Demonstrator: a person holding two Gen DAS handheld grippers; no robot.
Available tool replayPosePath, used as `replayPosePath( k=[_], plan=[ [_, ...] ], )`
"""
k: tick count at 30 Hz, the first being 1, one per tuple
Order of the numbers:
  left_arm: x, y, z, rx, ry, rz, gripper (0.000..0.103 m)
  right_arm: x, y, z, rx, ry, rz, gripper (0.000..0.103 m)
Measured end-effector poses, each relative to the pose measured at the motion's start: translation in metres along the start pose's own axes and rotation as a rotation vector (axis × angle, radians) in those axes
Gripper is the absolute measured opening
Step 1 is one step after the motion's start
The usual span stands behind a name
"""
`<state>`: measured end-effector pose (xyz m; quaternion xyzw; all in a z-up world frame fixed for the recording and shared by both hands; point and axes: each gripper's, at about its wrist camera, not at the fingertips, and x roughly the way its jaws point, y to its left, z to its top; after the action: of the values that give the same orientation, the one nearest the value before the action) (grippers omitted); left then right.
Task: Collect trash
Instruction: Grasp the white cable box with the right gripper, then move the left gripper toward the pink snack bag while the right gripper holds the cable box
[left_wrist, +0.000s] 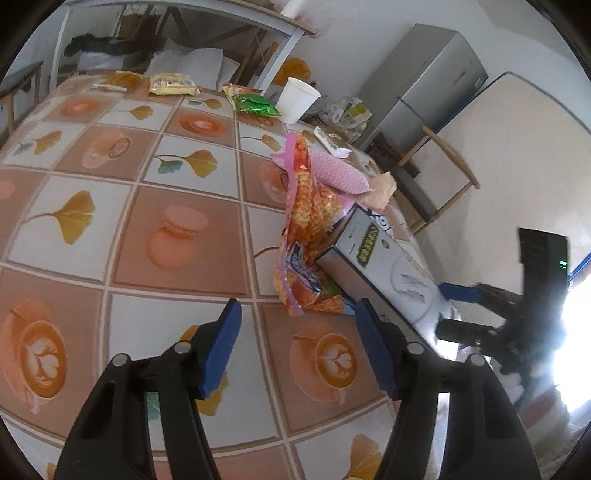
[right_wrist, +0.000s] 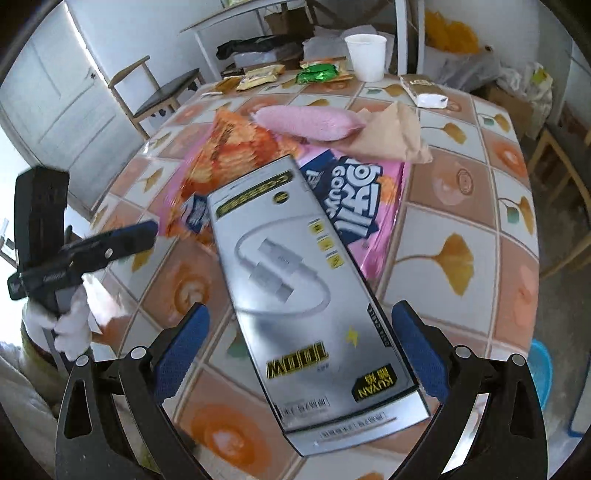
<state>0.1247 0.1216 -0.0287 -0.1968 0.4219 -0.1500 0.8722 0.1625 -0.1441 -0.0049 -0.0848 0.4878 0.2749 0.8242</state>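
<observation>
The silver box (right_wrist: 295, 280) lies mid-frame on the pink snack bag (right_wrist: 354, 206), on the tiled desk (right_wrist: 461, 192). The right gripper (right_wrist: 299, 350) straddles it, jaws apart; the left gripper (left_wrist: 299, 347) gapes (nothing between).

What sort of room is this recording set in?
Most likely a home dining area: a table with a patterned cloth, wooden chairs beside it, and a fridge by the wall.

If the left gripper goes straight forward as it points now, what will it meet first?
Probably the orange snack bag: the left gripper has open, empty jaws over the tablecloth, and the bag's near corner lies just ahead. The silver box is slightly right; depth is uncertain.
</observation>
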Motion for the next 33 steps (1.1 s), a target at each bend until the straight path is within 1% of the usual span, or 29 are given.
replayPosePath(
  k=[1,2,4,5,7,8,11,15,20,26,33],
  plan=[
    [-0.001,-0.001,0.0,0.008,-0.005,0.019,0.062,0.0,0.0,0.0,0.012,-0.007,-0.017,0.095],
    [-0.002,-0.004,0.0,0.029,-0.01,0.06,0.062,0.001,0.0,0.0,0.022,-0.011,-0.038,0.095],
    [-0.002,-0.007,-0.002,0.059,-0.002,0.122,0.068,0.006,0.0,0.001,0.035,-0.024,-0.064,0.095],
    [0.0,-0.008,-0.003,0.076,0.008,0.169,0.071,0.008,-0.001,0.003,0.038,-0.025,-0.069,0.095],
    [0.0,-0.008,-0.005,0.098,0.025,0.24,0.072,0.015,0.002,0.006,0.016,-0.03,-0.109,0.095],
    [0.0,-0.006,-0.007,0.103,0.028,0.26,0.073,0.018,0.003,0.008,0.002,-0.029,-0.118,0.095],
    [-0.001,-0.002,-0.009,0.124,0.028,0.33,0.075,0.028,0.009,0.011,-0.029,-0.015,-0.107,0.095],
    [-0.001,-0.001,-0.011,0.15,0.027,0.372,0.078,0.031,0.018,0.011,-0.074,-0.001,-0.151,0.095],
    [0.003,0.0,-0.012,0.17,0.037,0.408,0.078,0.034,0.025,0.012,-0.107,-0.001,-0.171,0.093],
    [0.005,-0.001,-0.012,0.179,0.038,0.429,0.078,0.033,0.027,0.011,-0.09,-0.011,-0.163,0.09],
    [0.006,-0.004,-0.014,0.19,0.04,0.447,0.078,0.019,0.019,0.003,-0.024,-0.033,-0.133,0.085]
  ],
)
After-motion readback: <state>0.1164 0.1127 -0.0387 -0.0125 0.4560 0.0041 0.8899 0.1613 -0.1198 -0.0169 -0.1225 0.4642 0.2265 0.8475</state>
